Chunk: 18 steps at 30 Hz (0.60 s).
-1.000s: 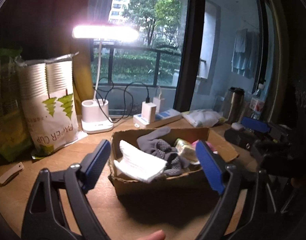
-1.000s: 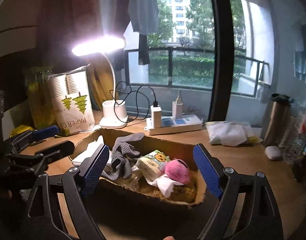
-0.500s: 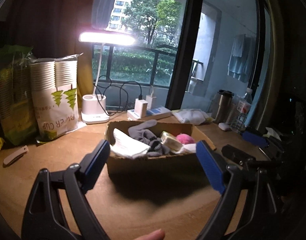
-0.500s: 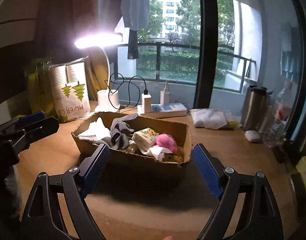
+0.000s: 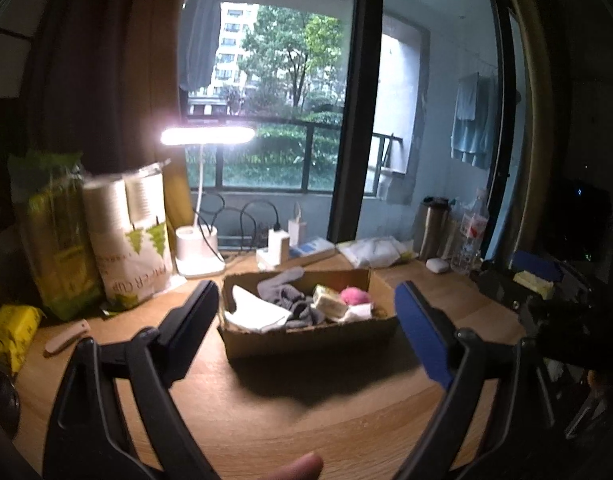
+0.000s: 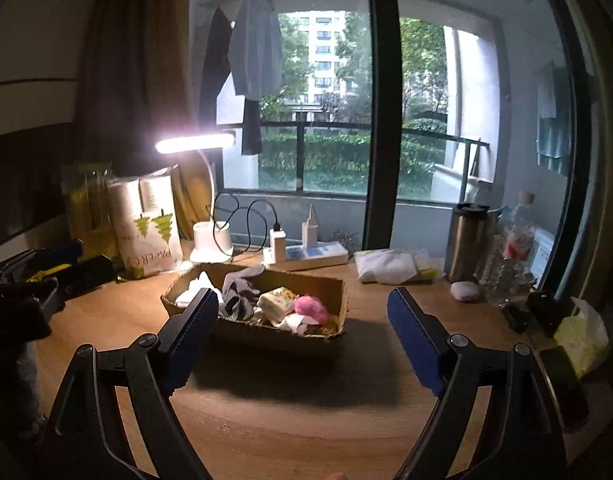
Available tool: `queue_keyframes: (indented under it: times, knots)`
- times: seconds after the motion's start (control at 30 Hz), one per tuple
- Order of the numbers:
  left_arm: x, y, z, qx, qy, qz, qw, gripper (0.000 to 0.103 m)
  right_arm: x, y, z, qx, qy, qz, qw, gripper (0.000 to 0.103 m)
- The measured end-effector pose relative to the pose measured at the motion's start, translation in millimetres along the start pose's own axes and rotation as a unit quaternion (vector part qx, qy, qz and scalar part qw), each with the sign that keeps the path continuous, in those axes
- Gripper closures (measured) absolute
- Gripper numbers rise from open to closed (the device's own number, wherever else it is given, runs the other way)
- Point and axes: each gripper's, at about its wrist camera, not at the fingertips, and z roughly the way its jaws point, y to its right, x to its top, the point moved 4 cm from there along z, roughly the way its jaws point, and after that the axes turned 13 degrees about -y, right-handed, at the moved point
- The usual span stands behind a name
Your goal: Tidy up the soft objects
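Note:
A shallow cardboard box [image 5: 306,340] [image 6: 266,334] stands on the wooden desk. It holds a white cloth [image 5: 254,310], grey socks [image 5: 288,296] [image 6: 238,294], a tissue pack [image 5: 328,302] [image 6: 276,300] and a pink ball [image 5: 356,296] [image 6: 310,308]. My left gripper [image 5: 306,320] is open and empty, held back from the box's near side. My right gripper [image 6: 302,322] is open and empty, also back from the box. Each gripper shows at the edge of the other's view.
A lit desk lamp [image 5: 200,248], a paper cup bag [image 5: 130,240], a green bag [image 5: 54,240] and a power strip [image 6: 306,254] stand behind the box. A folded white cloth [image 6: 390,266], a steel flask [image 6: 466,240], a bottle [image 6: 510,256] and an earbud case [image 6: 464,290] are on the right.
Both grippers have drawn back and up from the box, which now looks smaller and farther away. Both stay open and empty.

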Motion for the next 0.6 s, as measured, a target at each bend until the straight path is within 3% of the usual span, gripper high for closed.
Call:
queue_keyframes:
  times: [0.43, 0.6]
  knots:
    - [23.4, 13.8, -44.3, 0.027, 0.044, 0.021, 0.9984, 0.004, 19.5, 11.3, -51.3, -0.016, 0.049, 0.015, 0.999, 0.014]
    - [28.1, 15.8, -50.6, 0.022, 0.046, 0.023, 0.9984, 0.004, 25.2, 12.5, -61.7, -0.024, 0.059, 0.014, 0.998, 0.014]
